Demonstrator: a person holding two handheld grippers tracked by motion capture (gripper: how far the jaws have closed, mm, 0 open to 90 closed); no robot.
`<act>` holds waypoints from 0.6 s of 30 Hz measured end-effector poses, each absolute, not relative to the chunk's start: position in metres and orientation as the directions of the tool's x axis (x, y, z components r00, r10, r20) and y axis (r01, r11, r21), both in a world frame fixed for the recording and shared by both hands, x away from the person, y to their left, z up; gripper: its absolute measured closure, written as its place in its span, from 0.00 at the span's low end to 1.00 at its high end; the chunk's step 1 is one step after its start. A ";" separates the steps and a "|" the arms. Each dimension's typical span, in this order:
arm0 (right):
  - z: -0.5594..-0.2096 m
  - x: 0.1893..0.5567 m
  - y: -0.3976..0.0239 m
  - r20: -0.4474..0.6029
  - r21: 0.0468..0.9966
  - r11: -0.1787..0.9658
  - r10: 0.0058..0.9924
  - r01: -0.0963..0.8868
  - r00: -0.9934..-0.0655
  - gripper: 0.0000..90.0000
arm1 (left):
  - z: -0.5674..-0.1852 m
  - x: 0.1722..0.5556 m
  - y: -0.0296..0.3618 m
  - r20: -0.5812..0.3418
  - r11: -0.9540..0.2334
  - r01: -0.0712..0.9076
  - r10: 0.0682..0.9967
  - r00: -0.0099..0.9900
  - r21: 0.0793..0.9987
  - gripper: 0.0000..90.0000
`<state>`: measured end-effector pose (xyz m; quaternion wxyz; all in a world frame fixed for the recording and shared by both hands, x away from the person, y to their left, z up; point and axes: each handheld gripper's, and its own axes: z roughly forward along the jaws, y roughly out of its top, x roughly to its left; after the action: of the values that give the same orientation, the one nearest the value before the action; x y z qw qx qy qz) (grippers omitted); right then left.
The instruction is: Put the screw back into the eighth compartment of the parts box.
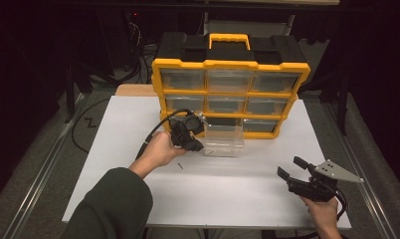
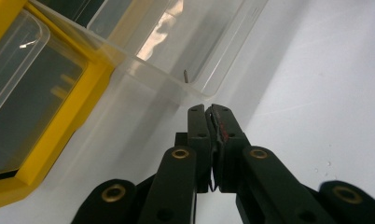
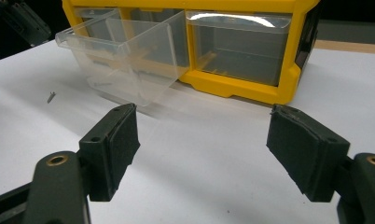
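A small dark screw is seen inside the pulled-out clear plastic drawer of the yellow organiser. The left gripper, fingers pressed together, hovers above; the right gripper is spread. Another screw on the white surface likely follows, calling for a precise pinch.
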<state>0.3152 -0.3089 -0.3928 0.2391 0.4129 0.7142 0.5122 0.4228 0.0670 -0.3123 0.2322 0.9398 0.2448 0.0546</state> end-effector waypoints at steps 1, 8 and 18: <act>-0.393 0.315 -0.309 0.081 0.929 0.134 0.834 0.344 -0.545 0.29 | -0.311 0.423 0.067 -0.010 -0.772 0.434 0.486 0.874 0.464 0.97; -0.393 0.315 -0.309 0.080 0.930 0.135 0.833 0.341 -0.548 0.29 | -0.304 0.425 0.064 -0.016 -0.767 0.430 0.481 0.876 0.477 0.97; -0.393 0.315 -0.309 0.079 0.931 0.136 0.833 0.340 -0.548 0.29 | -0.294 0.431 0.060 -0.020 -0.760 0.427 0.480 0.877 0.489 0.97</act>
<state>0.3153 -0.3089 -0.3926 0.2399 0.4104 0.7144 0.5135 0.4310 0.0595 -0.2940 0.2474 0.9367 0.2420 0.0533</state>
